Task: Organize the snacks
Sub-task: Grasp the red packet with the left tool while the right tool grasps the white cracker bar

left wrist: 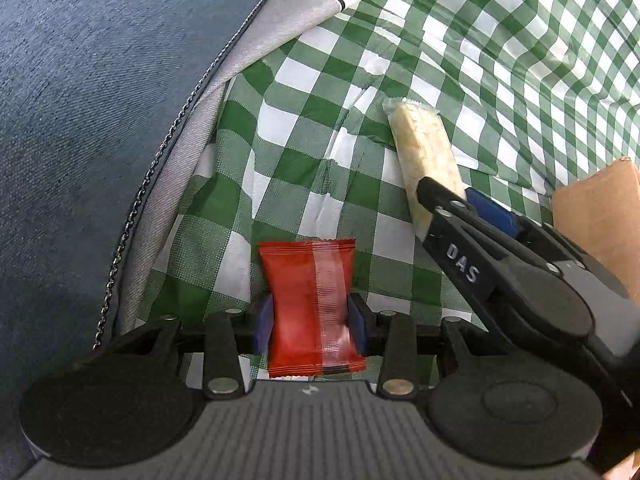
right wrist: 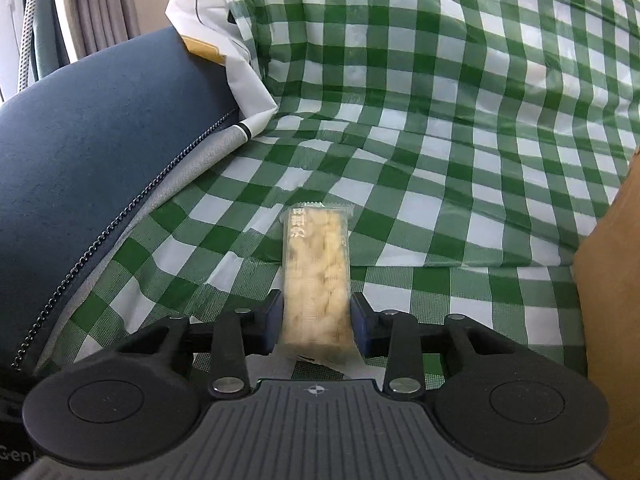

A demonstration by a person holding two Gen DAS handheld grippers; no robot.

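Observation:
A red snack packet (left wrist: 308, 292) stands upright between the blue pads of my left gripper (left wrist: 310, 320), which is shut on its lower half just above the green-and-white checked cloth (left wrist: 500, 40). A pale cereal bar in a clear wrapper (right wrist: 316, 260) lies lengthwise on the cloth (right wrist: 460, 140). My right gripper (right wrist: 314, 320) has its pads pressed on both sides of the bar's near end. In the left wrist view the same bar (left wrist: 420, 140) lies to the right of the packet, with the right gripper (left wrist: 452, 196) reaching in from the lower right.
A dark blue fabric bag with an open zipper and grey lining (left wrist: 80, 120) (right wrist: 100, 140) borders the cloth on the left. A cardboard box (left wrist: 600, 208) (right wrist: 608, 280) stands at the right edge. A white bag (right wrist: 240, 60) lies at the back.

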